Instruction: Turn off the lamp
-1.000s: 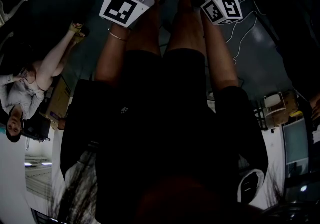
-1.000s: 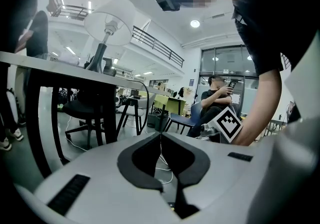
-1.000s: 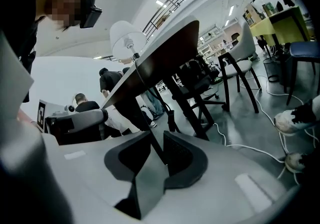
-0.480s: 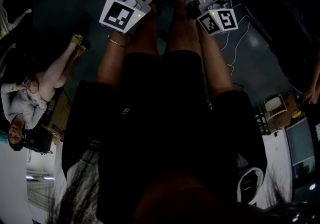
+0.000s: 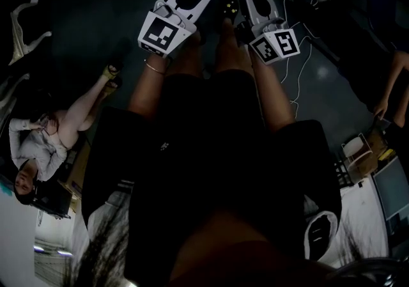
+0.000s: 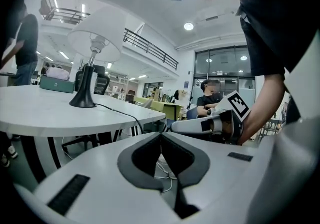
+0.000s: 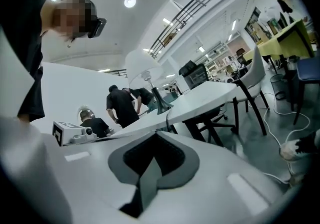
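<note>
We note the white round table point(image 6: 47, 114) first, filling the nine o'clock side of the left gripper view and running from the centre toward three o'clock in the right gripper view. The lamp point(image 6: 89, 68) stands upright on its top, a white shade over a dark flared base; we cannot tell whether it is lit. From the left gripper point(image 6: 161, 134) the lamp sits at about ten o'clock, well apart, nothing touching it. From the right gripper point(image 7: 154, 134) the lamp sits near twelve o'clock, far beyond the tips, again out of contact. We read both sets of jaws as pressed together, dark pads meeting along a centre seam, with nothing pinched between them. Each gripper shows in the other's view: the right one lies at three o'clock of the left jaw tips, with its marker cube point(image 6: 235, 107) facing us. A thin black cord point(image 6: 122, 113) leaves the lamp base toward four o'clock and drops over the table edge.
</note>
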`<action>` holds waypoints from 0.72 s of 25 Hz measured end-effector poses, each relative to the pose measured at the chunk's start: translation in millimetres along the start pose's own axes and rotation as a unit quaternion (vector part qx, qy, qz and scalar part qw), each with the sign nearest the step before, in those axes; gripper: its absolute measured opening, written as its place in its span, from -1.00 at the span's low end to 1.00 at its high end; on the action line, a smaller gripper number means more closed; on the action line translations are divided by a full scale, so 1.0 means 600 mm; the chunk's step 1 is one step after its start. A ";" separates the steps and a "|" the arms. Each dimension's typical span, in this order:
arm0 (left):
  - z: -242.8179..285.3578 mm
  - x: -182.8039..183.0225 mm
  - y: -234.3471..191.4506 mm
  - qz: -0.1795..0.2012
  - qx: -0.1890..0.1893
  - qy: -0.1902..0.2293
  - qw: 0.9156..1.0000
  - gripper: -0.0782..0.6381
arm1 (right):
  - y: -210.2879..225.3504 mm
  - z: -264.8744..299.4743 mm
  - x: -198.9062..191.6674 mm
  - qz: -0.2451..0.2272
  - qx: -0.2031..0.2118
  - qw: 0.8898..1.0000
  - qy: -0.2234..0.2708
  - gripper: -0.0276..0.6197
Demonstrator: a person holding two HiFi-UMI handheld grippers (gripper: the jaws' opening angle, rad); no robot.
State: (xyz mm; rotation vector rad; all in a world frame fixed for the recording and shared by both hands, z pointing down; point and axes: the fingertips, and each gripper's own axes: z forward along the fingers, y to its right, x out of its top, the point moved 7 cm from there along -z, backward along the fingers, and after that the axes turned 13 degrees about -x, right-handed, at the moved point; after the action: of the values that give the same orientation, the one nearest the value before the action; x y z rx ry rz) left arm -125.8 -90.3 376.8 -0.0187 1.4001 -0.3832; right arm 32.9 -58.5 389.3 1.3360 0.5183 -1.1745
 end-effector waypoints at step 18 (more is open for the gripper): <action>-0.035 0.114 -0.009 0.017 -0.008 0.034 0.999 -0.75 | -0.086 -0.010 0.116 -0.033 0.028 0.998 0.043 -0.91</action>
State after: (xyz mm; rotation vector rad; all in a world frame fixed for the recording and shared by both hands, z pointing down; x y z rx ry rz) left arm -139.3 -109.8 309.0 0.0055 1.4698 -0.3466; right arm 16.8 -68.0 304.6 1.4309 0.5983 -1.1972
